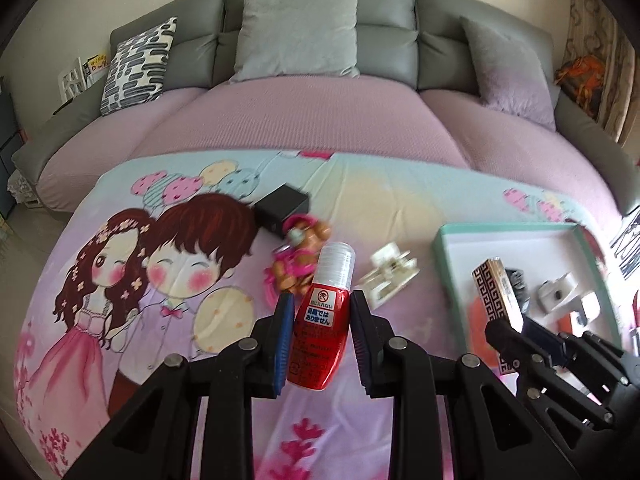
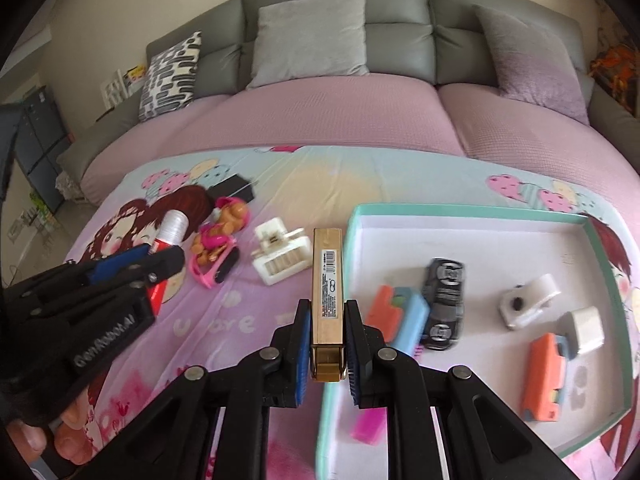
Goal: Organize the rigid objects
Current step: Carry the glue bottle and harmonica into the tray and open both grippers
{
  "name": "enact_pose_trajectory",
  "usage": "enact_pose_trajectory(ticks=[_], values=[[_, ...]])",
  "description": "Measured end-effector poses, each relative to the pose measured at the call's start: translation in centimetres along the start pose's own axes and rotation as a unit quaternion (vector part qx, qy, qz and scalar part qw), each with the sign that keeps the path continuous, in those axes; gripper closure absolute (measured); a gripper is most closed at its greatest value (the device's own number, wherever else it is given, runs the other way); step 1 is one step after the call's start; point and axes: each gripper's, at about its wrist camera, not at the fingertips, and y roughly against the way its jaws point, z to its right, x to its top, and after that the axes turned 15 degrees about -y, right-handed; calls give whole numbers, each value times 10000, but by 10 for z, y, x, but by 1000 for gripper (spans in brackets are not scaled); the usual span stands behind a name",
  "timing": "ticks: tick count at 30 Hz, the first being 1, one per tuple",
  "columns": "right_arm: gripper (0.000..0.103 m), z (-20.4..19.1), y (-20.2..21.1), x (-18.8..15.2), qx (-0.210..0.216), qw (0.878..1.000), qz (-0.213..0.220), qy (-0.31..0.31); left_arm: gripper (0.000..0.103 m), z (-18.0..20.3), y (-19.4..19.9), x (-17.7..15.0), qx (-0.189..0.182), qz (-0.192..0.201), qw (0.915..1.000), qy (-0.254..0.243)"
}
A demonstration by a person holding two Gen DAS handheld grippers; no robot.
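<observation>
The left tongs [image 1: 318, 312] are clamped on a glossy red plastic bottle [image 1: 316, 340] with a ribbed clear cap, held above the cartoon-printed sheet [image 1: 132, 280] on the worktop. The right tongs [image 2: 327, 344] are clamped on a slim rectangular gold box [image 2: 327, 292], over the near-left edge of a shallow teal-rimmed cardboard tray [image 2: 460, 212]. Inside the white-lined tray lie a black toy car [image 2: 444, 300], an orange-and-blue block [image 2: 400, 312], a second orange block [image 2: 544, 376] and two white plastic pieces [image 2: 528, 300]. Left of the tray on the sheet sit a white ribbed clip [image 2: 280, 256], a pink-and-brown toy figure [image 2: 218, 240] and a matte black box [image 1: 282, 204]
</observation>
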Motion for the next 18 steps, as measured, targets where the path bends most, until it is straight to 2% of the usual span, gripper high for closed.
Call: enact_pose_trajectory(ticks=[8, 18], values=[[86, 59, 24, 17, -462, 9966, 359, -572, 74, 39, 7, 15, -214, 181, 9995, -129], [86, 143, 45, 29, -1199, 9823, 623, -1297, 75, 111, 6, 27, -553, 286, 9954, -725]])
